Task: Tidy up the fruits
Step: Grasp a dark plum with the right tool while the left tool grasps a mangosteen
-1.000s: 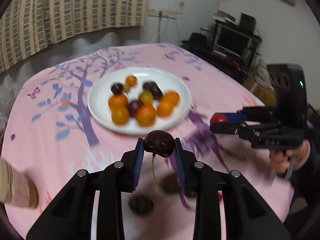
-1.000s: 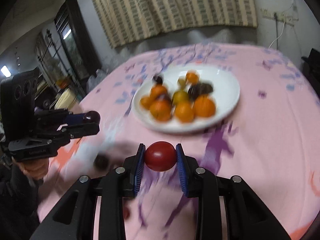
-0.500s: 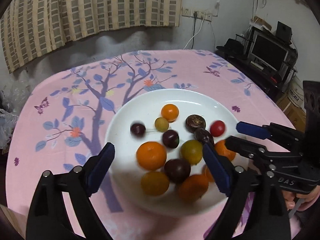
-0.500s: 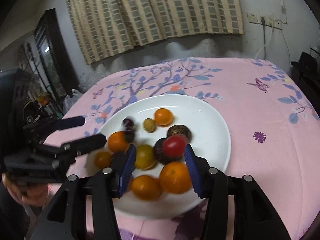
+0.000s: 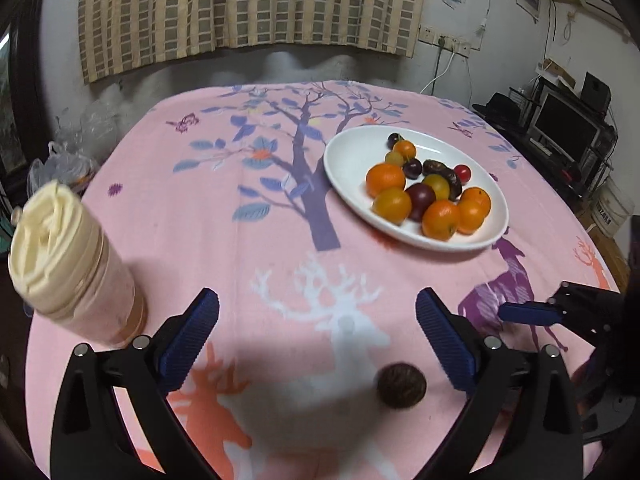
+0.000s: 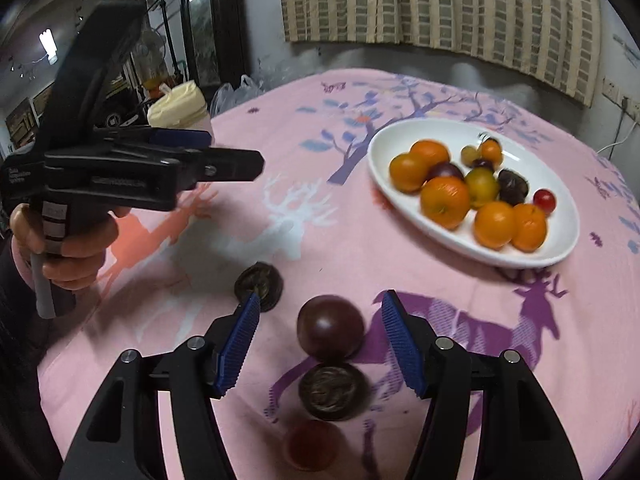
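left gripper point(image 5: 317, 334) spread wide, nothing held | right gripper point(image 6: 320, 340) spread wide, unloaded, straddling dark plum point(image 6: 330, 328) | plum judged light, smooth, bruisable; to be pinched gently across its middle

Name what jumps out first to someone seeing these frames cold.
The white plate heaped with orange and dark fruits, far right on the pink deer-print tablecloth. Next, both grippers open and empty: the right gripper straddles a dark plum lying on the cloth, and the left gripper hovers over a wrinkled dark fruit. A cream-lidded jar stands at the left edge.
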### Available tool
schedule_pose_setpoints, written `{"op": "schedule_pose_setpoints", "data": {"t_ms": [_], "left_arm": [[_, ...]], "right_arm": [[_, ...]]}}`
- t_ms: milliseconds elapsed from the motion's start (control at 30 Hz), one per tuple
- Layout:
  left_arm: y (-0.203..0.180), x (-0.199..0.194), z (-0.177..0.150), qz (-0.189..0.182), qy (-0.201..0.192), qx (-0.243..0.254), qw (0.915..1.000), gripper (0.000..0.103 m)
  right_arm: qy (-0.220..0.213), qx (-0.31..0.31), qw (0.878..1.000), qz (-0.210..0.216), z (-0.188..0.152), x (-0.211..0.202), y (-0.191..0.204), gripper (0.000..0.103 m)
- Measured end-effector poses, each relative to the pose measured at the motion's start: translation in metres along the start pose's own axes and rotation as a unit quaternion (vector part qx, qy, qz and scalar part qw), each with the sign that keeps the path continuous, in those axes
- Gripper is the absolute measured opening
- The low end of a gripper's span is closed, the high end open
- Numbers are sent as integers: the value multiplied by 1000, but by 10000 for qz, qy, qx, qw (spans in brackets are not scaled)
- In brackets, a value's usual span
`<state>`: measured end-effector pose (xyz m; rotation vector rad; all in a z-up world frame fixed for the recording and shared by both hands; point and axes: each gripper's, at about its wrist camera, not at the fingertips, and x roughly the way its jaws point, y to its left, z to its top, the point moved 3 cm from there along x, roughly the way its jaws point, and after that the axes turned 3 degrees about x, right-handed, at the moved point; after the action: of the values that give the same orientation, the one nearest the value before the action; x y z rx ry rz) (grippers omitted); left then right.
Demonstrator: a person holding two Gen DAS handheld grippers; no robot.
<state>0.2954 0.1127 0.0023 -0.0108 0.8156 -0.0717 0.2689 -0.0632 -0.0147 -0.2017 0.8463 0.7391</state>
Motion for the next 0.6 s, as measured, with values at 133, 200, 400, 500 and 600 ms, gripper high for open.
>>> {"op": "schedule_pose_setpoints", "data": {"t_ms": [133,200,400,500,600], "left_arm": [[15,-6,-11,55,-46,-110,9999,97],[20,-8,-12,33,-32,-235,9997,97],[23,-15,-11,3,-147,-299,9994,97],[14,-12,-14,-115,-60,-154,9998,97],[-7,-7,-22,-377,71,229,9990,97]], "right_arm": [[222,62,9997,-111,-7,12,3,64],[307,160,9993,-145,-7,18,1,64],[397,215,9987,-256,-13,26,-1,41],[137,630,9979,-6,-8,12,-13,40],[-258,932,9953,-59,-2,-9,-30,41]]}}
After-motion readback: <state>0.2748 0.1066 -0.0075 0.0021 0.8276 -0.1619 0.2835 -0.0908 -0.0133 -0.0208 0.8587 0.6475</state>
